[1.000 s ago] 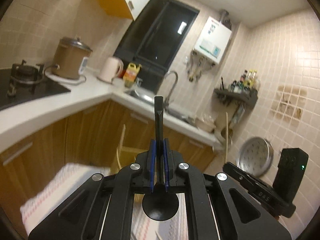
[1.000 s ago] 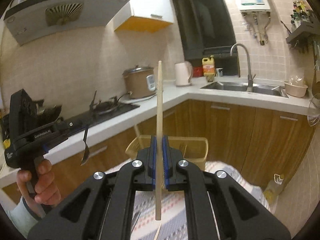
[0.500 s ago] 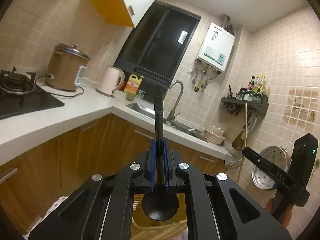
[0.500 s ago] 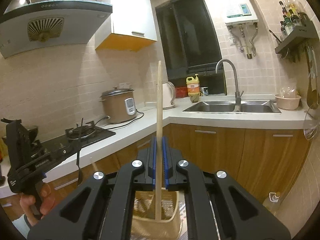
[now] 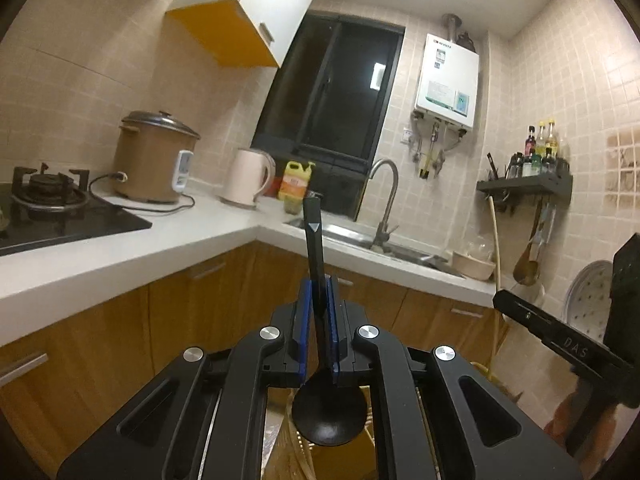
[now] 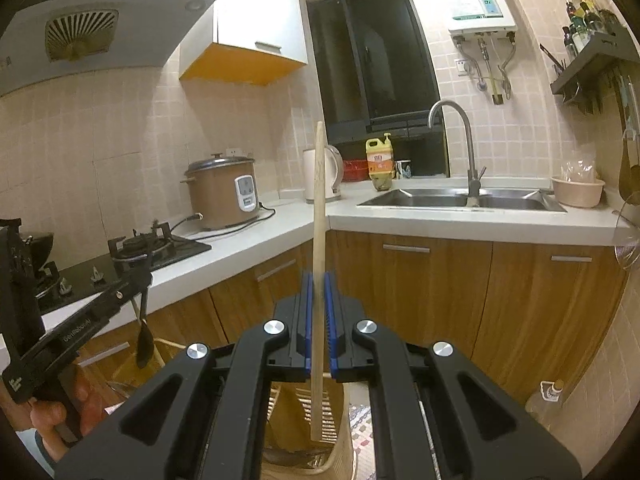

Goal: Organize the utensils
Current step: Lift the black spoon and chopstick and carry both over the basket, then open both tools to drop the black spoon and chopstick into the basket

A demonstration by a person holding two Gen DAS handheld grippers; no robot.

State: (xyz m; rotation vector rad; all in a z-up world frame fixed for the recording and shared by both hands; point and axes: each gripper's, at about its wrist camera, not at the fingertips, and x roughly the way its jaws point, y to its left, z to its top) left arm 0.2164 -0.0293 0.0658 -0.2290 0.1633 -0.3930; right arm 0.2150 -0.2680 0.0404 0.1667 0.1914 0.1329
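Both of your grippers are clamped tight right now: the left gripper [image 5: 316, 312] pinches a black spoon [image 5: 326, 412] by its handle, bowl hanging low, and the right gripper [image 6: 318, 320] pinches a wooden chopstick [image 6: 319, 240] upright. The wicker basket [image 6: 340, 456] sits directly below both. I'd line each tip up over the slots, lower it inside the rim, then release one at a time so nothing bounces out.

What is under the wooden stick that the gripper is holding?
Under the wooden stick sits a woven basket. Something dark lies inside it, too dim to name. The right gripper covers the rest of the basket.
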